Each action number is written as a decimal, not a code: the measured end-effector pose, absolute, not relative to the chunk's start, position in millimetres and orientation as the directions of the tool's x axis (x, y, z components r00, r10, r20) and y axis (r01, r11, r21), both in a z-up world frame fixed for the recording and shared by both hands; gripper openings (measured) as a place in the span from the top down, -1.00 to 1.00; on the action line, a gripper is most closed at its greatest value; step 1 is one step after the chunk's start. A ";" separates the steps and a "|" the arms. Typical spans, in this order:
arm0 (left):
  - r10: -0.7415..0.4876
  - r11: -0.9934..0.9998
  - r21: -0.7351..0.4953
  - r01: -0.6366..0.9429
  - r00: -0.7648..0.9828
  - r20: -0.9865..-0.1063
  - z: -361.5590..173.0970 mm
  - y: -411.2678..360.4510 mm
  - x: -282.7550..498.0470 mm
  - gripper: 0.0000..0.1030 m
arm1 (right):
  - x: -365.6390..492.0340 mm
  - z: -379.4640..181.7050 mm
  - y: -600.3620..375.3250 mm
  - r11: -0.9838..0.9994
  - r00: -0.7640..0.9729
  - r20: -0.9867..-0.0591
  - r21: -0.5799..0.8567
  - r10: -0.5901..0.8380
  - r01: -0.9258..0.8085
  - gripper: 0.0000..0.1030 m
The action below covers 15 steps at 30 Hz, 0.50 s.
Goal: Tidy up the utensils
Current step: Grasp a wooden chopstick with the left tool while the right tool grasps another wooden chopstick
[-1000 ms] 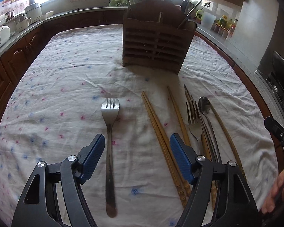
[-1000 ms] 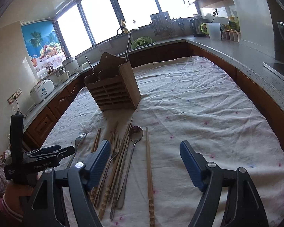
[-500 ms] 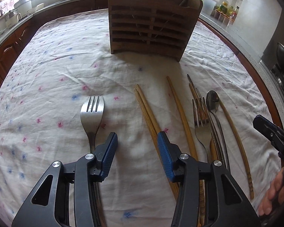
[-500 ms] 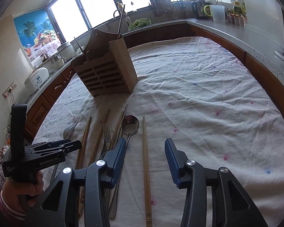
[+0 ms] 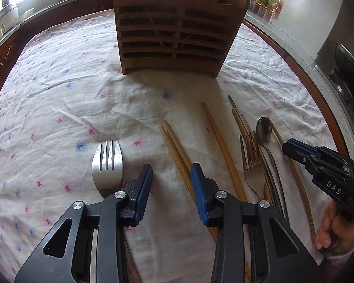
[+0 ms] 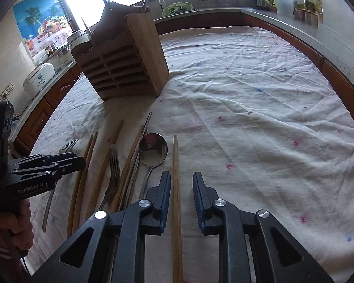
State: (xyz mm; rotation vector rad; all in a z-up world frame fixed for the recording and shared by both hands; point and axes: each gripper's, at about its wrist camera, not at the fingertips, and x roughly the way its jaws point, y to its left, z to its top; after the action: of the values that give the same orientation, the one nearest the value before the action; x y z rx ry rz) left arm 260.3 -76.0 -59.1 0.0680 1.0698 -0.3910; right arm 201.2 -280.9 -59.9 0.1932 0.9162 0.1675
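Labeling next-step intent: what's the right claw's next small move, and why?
Probably lower slightly and close. The right claw is open, and the lone wooden chopstick already lies lengthwise between its fingers, apart from the spoon to its left. The wooden utensil holder stands ahead as the likely drop spot. Whether the fingers reach the tablecloth yet, I cannot tell.

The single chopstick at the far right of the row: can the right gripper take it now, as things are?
Probably yes. The right gripper is open with the single chopstick lying between its fingers, nearer the left one. The spoon lies apart to the left, and nothing covers the chopstick.
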 end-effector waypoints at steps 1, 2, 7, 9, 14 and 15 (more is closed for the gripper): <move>-0.286 0.926 -0.138 0.351 0.411 -0.866 -59.1 -74.2 260.9 0.38 | 203.6 -61.0 -279.9 0.970 0.593 -0.772 0.235 0.226 -0.064 0.66; -0.292 0.924 -0.146 0.352 0.406 -0.866 -59.2 -71.3 261.1 0.42 | 205.6 -61.2 -279.4 0.970 0.592 -0.773 0.232 0.226 -0.068 0.66; -0.288 0.927 -0.151 0.344 0.393 -0.873 -59.7 -65.4 262.0 0.48 | 215.4 -60.3 -275.8 0.974 0.578 -0.786 0.209 0.221 -0.087 0.66; -0.260 0.926 -0.108 0.362 0.403 -0.877 -60.3 -72.0 262.0 0.48 | 218.8 -60.4 -275.6 0.975 0.574 -0.789 0.203 0.219 -0.093 0.66; -0.219 0.923 -0.054 0.382 0.404 -0.888 -59.6 -84.8 273.6 0.48 | 229.3 -59.8 -273.4 0.976 0.567 -0.795 0.194 0.215 -0.098 0.66; -0.219 0.920 -0.052 0.387 0.402 -0.889 -59.6 -85.9 276.3 0.48 | 231.3 -59.6 -272.9 0.976 0.565 -0.797 0.192 0.215 -0.100 0.66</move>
State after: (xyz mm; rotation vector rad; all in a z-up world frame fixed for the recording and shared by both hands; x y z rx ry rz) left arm 276.3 -85.9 -59.6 0.1724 1.0930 -0.3858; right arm 231.3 -272.9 -59.6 0.1303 0.9537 0.1862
